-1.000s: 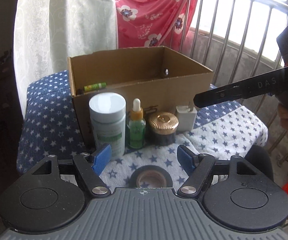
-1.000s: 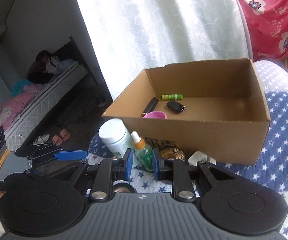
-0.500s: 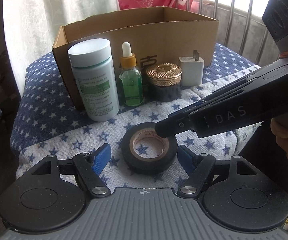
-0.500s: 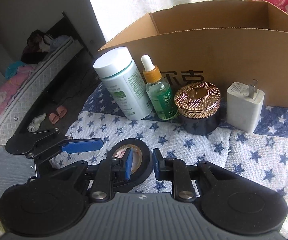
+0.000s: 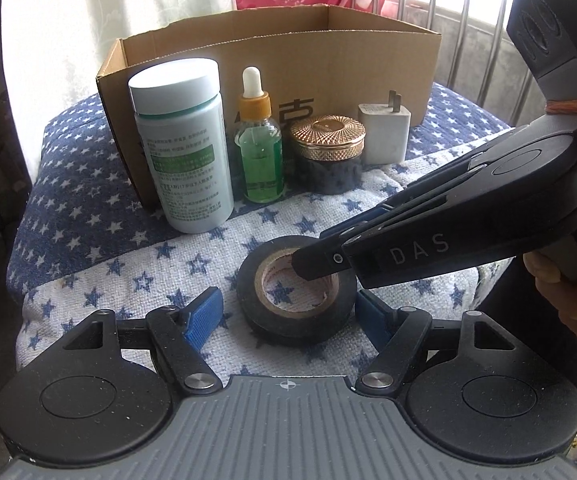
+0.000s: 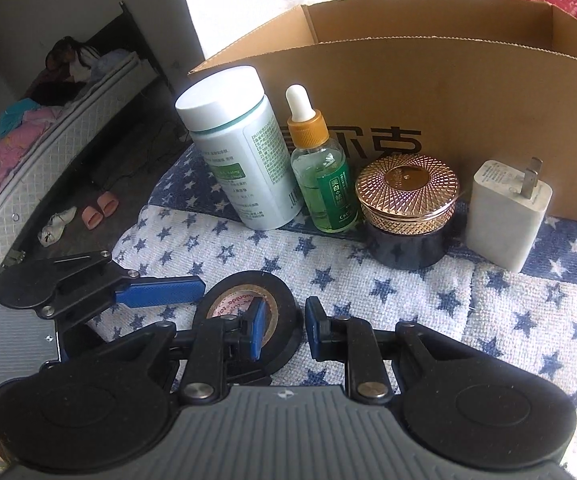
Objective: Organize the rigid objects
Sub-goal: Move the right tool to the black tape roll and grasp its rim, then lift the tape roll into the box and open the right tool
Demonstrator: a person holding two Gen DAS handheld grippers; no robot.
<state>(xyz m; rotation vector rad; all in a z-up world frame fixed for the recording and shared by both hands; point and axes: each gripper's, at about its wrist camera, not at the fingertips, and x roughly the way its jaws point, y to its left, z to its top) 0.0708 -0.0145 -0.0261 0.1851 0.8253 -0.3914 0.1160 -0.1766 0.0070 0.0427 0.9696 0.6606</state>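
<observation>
On the star-patterned cloth, both grippers crowd the black roll of electrical tape (image 5: 296, 292).
Right gripper (image 6: 281, 330) fingers, narrowly parted, straddle its wall ungripped; left gripper (image 5: 288, 312) gapes empty. A thin pinch may slip or they may collide.

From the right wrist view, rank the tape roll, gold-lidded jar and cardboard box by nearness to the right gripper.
1. Tape roll: at the right gripper, its wall between the fingers.
2. Gold-lidded jar: ahead, slightly right, on the star cloth.
3. Cardboard box: farthest, behind the row of items.
</observation>
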